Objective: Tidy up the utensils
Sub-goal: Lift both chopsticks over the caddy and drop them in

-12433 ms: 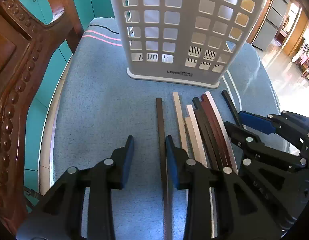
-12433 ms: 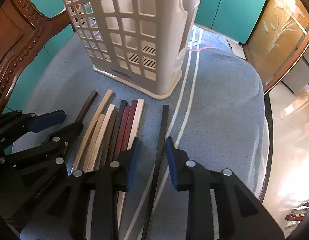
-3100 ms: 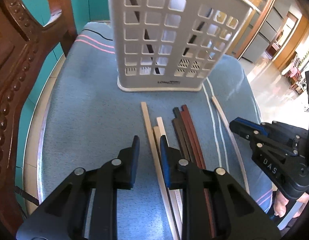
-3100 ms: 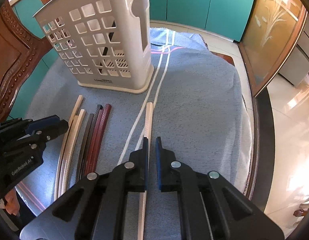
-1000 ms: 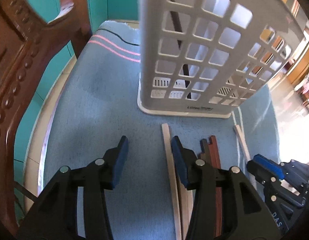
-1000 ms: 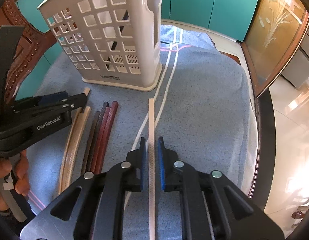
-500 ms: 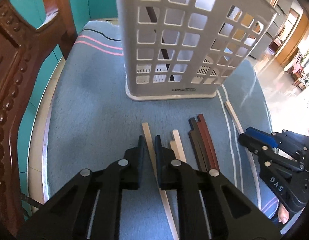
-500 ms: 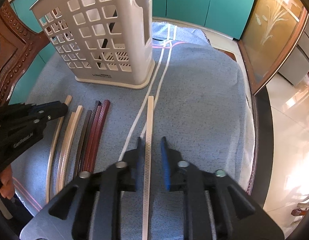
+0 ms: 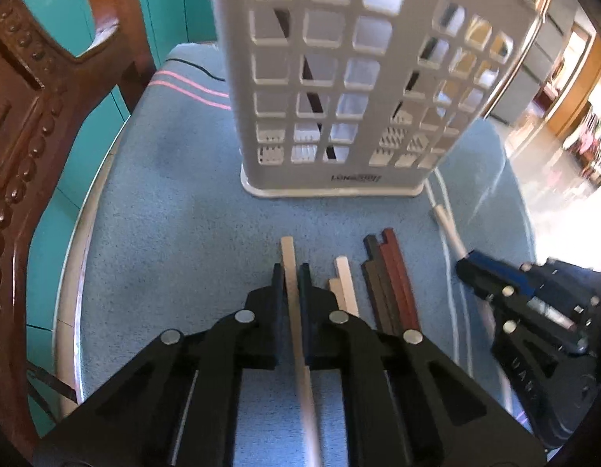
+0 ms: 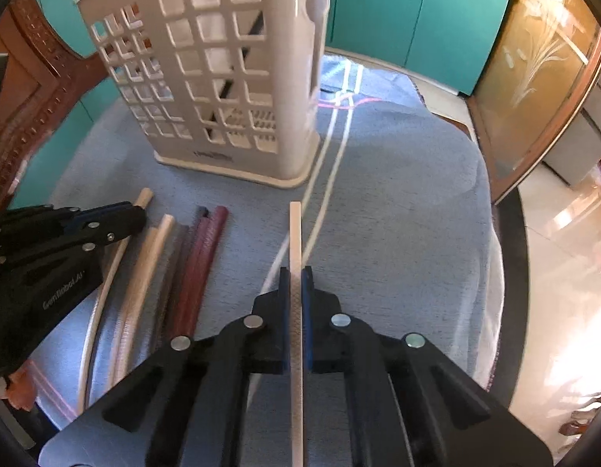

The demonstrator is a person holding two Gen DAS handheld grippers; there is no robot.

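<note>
A white slotted utensil basket (image 9: 339, 78) (image 10: 230, 89) stands on the blue cloth with dark chopsticks leaning inside it. My left gripper (image 9: 290, 272) is shut on a cream chopstick (image 9: 289, 260), whose tip points at the basket. My right gripper (image 10: 296, 272) is shut on a white chopstick (image 10: 295, 233), lifted off the cloth. Between the two lie loose chopsticks: a cream pair (image 9: 345, 284), dark brown ones (image 9: 374, 272) and maroon ones (image 9: 395, 268) (image 10: 201, 257). In the left wrist view the right gripper (image 9: 465, 266) shows at the right; in the right wrist view the left gripper (image 10: 139, 210) shows at the left.
A carved wooden chair back (image 9: 24, 155) rises at the left of the round table. The blue cloth (image 10: 397, 214) carries white stripes (image 10: 331, 148) and hangs over the table edge at the right. Teal cabinets (image 10: 397, 11) stand behind.
Both grippers closed on their chopsticks: the left one's jaws came together around the cream stick, the right one opened briefly, then shut again on the white stick. The left hand moved nearer the basket.
</note>
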